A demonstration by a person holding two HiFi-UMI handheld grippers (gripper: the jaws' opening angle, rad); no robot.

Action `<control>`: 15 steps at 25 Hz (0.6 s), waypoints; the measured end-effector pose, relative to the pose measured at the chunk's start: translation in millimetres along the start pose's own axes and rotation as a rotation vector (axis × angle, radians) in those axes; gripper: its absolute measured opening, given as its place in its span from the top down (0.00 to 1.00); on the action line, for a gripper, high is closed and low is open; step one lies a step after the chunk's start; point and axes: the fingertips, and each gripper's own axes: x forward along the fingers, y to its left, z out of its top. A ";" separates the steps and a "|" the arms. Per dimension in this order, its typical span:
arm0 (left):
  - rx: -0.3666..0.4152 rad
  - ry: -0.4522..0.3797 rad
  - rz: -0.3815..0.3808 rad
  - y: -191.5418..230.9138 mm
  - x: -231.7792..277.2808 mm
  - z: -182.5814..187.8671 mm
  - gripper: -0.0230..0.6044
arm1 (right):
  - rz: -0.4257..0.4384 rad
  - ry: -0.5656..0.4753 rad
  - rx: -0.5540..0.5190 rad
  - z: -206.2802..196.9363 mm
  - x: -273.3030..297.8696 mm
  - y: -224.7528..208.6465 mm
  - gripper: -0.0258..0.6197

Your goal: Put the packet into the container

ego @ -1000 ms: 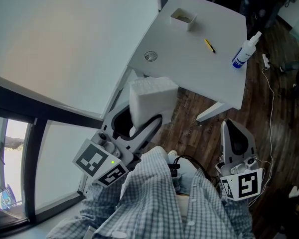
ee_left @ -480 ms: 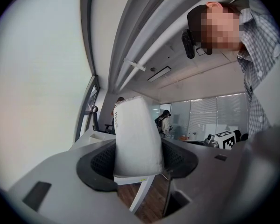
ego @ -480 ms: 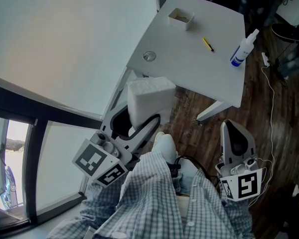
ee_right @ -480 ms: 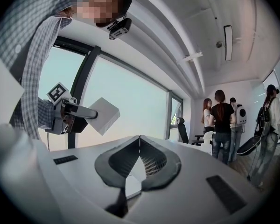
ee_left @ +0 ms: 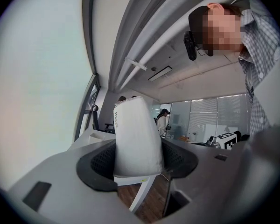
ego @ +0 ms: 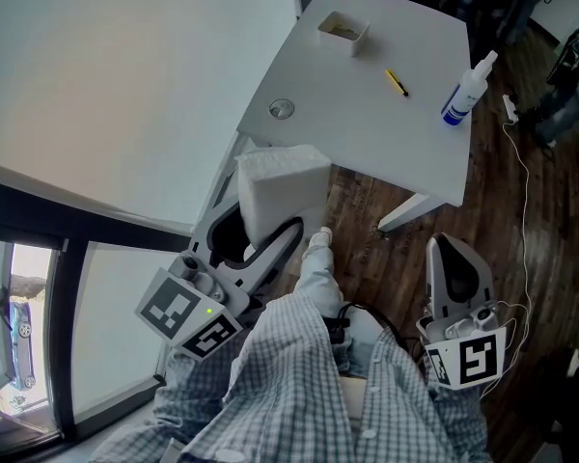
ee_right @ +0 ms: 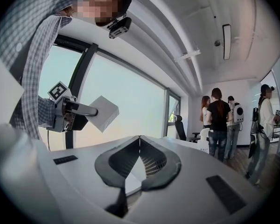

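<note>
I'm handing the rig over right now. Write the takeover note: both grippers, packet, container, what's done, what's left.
Left gripper: shut on the white packet, held in the air short of the white table.
Right gripper: shut, empty.
Container: small open white tray on the table's far side, apart from the yellow pencil and the spray bottle.
Done: packet gripped.
Left: carry it to the container and put it in.

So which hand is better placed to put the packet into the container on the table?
Left. The left tool is clamped on the white packet; the right tool is shut and empty.
</note>
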 end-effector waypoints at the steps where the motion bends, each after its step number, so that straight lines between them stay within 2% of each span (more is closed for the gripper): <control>1: 0.000 0.002 -0.004 0.5 2.3 0.3 0.53 | -0.003 0.000 -0.002 0.4 1.2 -1.2 0.94; 15: -0.008 0.024 -0.090 6.1 55.5 4.4 0.53 | -0.084 0.023 -0.009 -0.8 14.7 -36.2 0.94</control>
